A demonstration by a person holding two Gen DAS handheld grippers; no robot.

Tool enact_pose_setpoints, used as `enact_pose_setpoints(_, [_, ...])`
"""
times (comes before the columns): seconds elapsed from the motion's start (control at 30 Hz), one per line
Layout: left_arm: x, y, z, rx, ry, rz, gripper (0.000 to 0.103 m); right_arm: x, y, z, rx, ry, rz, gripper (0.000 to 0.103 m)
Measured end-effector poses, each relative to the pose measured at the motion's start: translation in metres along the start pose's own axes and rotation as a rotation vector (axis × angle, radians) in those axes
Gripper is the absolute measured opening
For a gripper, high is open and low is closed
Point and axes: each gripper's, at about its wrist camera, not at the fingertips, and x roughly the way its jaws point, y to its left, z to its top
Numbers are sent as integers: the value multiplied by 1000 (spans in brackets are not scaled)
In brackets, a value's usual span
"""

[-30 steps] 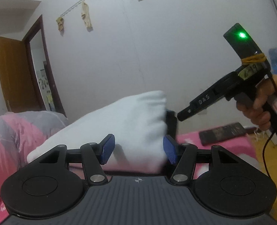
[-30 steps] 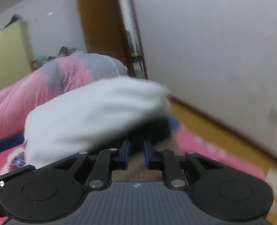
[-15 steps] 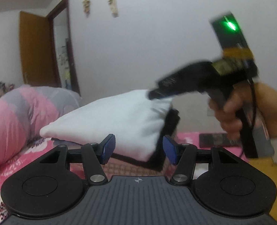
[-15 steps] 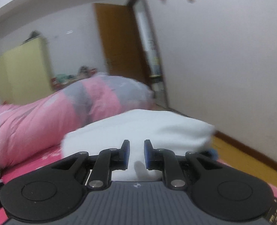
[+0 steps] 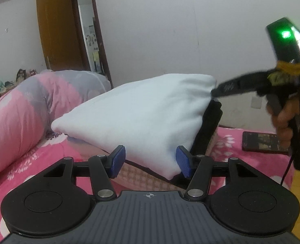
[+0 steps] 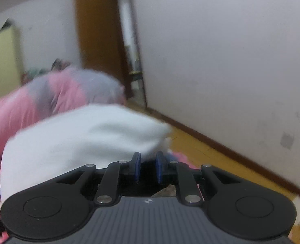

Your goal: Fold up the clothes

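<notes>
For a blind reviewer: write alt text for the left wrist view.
The right tongs pinch the raised corner of a white garment over a pink floral bed. The open left tongs sit just before its lower edge, with a dark phone at right.

A home bedroom: a bed with a pink flowered sheet below the jaws, a pink and grey quilt to their left, a wooden door beyond, and a yellow wardrobe.

Garment on bed, quilt leftward.
</notes>
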Motion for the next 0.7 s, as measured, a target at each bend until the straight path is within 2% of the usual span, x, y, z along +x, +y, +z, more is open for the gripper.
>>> enact_pose_setpoints(0.1, [-1, 0, 2, -1, 12, 4, 56, -19, 0, 4, 5, -100, 34, 17])
enact_pose_setpoints(0.2, [-1, -2, 3, 0, 21, 10, 56, -26, 11, 7, -19, -139, 123, 17])
enact_pose_setpoints(0.33, [-3, -3, 5, 2, 30, 15, 56, -12, 30, 3, -74, -110, 162, 17])
enact_pose_setpoints(0.4, [-3, -4, 5, 7, 32, 17, 56, -3, 31, -2, -79, -69, 147, 17])
enact_pose_setpoints(0.5, [-3, -5, 5, 15, 33, 18, 56, 12, 26, -6, -63, -23, 77, 17])
enact_pose_setpoints(0.7, [-1, -6, 6, 18, 34, 21, 57, 14, 12, -11, -52, 0, 32, 16])
